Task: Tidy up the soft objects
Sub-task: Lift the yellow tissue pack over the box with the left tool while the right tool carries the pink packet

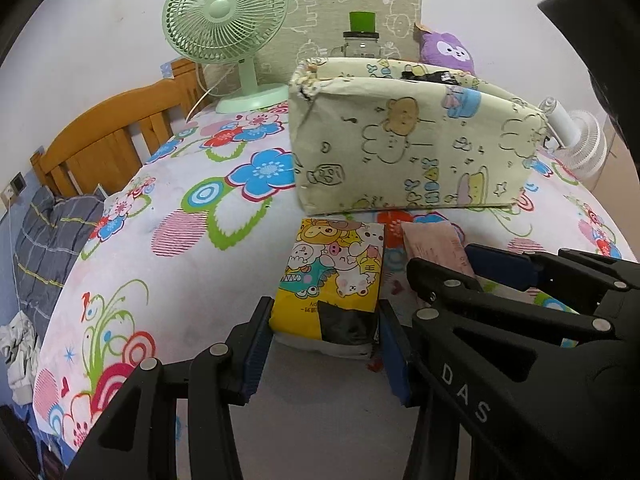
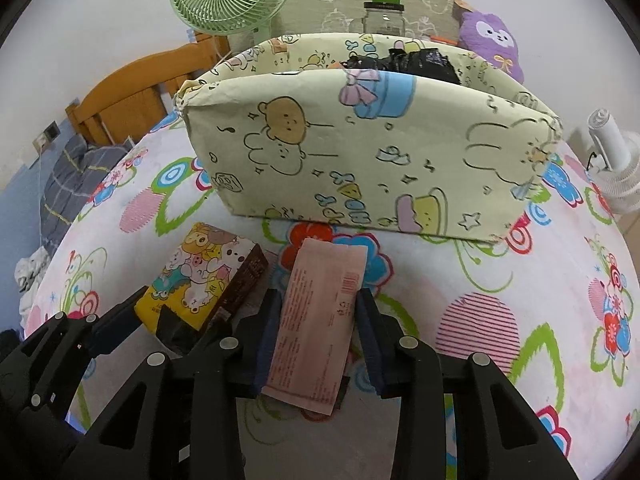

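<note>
A yellow cartoon-print tissue pack (image 1: 334, 276) lies on the floral bed sheet (image 1: 180, 240). My left gripper (image 1: 324, 344) has its jaws around the pack's near end, pads touching its sides. A pink flat packet (image 2: 316, 320) lies beside it. My right gripper (image 2: 318, 336) has its jaws around that packet, pads against both edges. The yellow pack (image 2: 196, 276) and left gripper show at the left of the right wrist view. A cream cartoon-print fabric bin (image 1: 408, 140) stands behind both, holding something black (image 2: 416, 62).
A green fan (image 1: 226, 20) stands at the back left by a wooden headboard (image 1: 104, 136). A jar with a green lid (image 1: 362, 36) and a purple plush (image 1: 446, 50) sit behind the bin. A white fan (image 2: 612, 160) lies at the right.
</note>
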Available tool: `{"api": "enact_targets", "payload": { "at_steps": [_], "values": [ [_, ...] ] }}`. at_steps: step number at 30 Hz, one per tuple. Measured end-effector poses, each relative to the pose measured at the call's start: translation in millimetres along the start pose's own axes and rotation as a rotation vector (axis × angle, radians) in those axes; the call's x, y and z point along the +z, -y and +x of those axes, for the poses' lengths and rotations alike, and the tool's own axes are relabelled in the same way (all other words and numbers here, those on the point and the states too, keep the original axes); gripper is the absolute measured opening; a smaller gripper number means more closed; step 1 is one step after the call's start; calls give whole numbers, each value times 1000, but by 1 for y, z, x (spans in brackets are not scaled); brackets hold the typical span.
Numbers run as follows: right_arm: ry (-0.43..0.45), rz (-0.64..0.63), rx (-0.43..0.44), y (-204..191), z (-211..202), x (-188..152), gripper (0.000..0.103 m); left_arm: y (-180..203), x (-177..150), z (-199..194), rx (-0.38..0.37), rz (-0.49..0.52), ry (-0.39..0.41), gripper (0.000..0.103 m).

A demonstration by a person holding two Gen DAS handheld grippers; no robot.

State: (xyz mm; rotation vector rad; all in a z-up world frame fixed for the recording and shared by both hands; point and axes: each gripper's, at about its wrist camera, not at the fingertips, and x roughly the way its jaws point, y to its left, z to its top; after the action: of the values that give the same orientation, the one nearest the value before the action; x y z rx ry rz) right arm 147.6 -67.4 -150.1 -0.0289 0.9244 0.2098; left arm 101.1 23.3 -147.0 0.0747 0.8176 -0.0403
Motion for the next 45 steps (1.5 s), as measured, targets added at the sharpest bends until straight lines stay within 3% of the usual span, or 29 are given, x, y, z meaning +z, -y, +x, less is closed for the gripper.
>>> {"api": "enact_targets", "payload": {
  "at_steps": [24, 45],
  "values": [
    [68, 25, -9, 40, -45, -13, 40, 43, 4, -32, -31, -12, 46, 50],
    [207, -24, -21, 45, -119, 7, 40, 59, 36, -95, -21, 61, 180, 50]
  ]
}}
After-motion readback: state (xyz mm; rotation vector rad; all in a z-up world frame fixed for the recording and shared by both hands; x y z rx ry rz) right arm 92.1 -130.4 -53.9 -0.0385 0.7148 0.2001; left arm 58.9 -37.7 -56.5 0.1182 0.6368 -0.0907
